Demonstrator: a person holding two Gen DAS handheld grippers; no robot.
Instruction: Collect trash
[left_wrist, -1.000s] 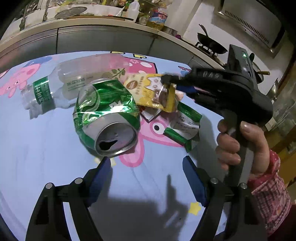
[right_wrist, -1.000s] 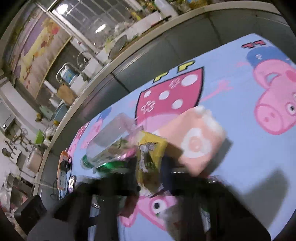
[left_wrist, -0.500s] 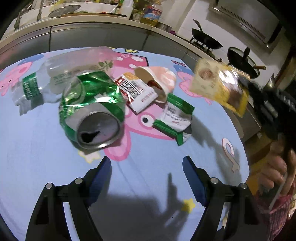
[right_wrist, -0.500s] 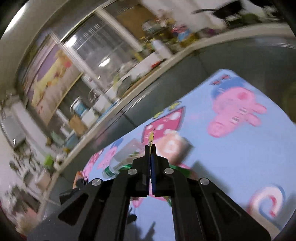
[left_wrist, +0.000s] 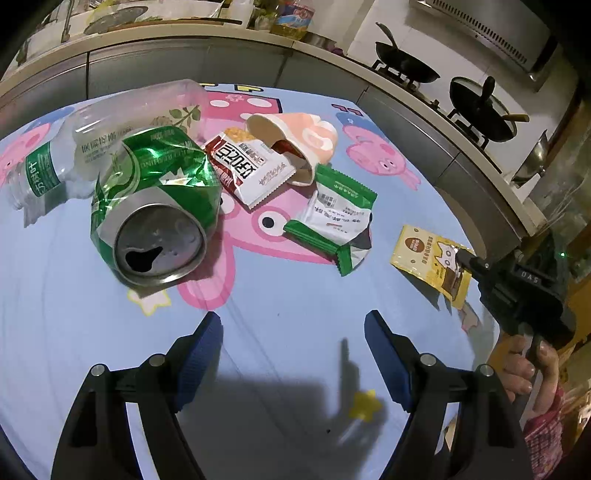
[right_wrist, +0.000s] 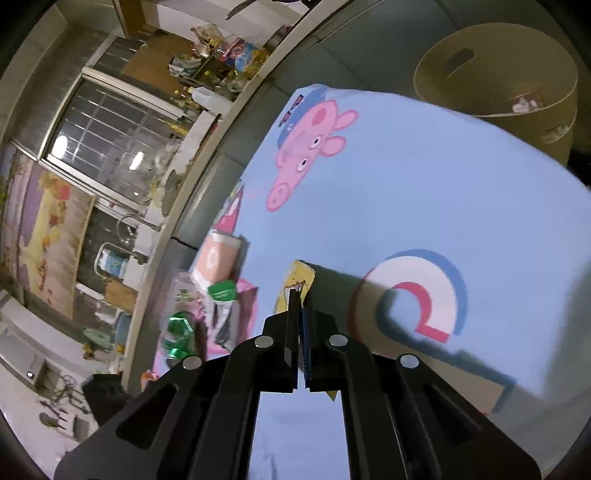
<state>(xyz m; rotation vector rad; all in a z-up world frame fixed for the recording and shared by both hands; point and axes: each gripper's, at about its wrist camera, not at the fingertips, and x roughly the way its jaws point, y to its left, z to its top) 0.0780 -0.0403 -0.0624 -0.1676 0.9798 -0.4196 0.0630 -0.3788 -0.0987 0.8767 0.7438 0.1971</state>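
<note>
Right gripper (right_wrist: 300, 295) pinches yellow wrapper (left_wrist: 430, 260); left gripper (left_wrist: 293, 332) gapes; text illegible.

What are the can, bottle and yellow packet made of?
Can: thin metal, likely aluminium, glossy green print, creased and dented.
Bottle: clear thin plastic, see-through, crumpled.
Yellow packet: probably plastic film, printed, flat, pinched in the right gripper.

Right gripper (right_wrist: 300, 295) pinches yellow wrapper (right_wrist: 295, 282) above blue tablecloth (right_wrist: 424, 192); bin (right_wrist: 495, 74) beyond.
</note>
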